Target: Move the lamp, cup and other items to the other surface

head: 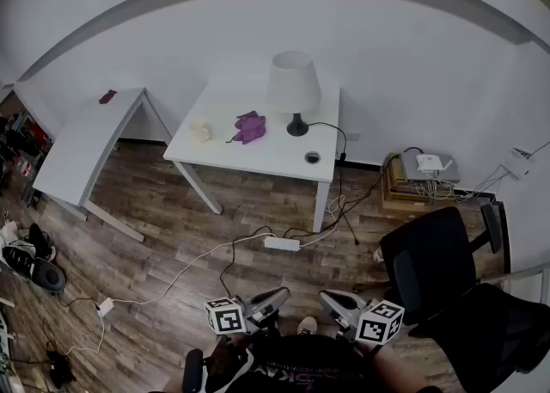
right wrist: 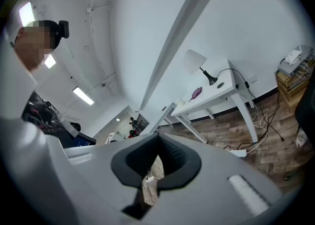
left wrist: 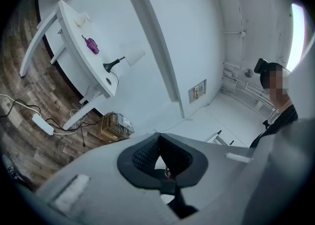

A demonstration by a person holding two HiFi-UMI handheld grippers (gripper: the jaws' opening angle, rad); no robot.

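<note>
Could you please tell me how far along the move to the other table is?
Done: apparently nothing; the lamp, cup and purple item sit on the middle table. In hand: nothing; the left gripper and right gripper are shut, empty, far from it. Remaining: carrying all three to the side table, where a small red thing lies.

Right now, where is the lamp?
In the head view the lamp stands at the back right of the centre table, right of the purple item and behind the round cable hole.
</note>
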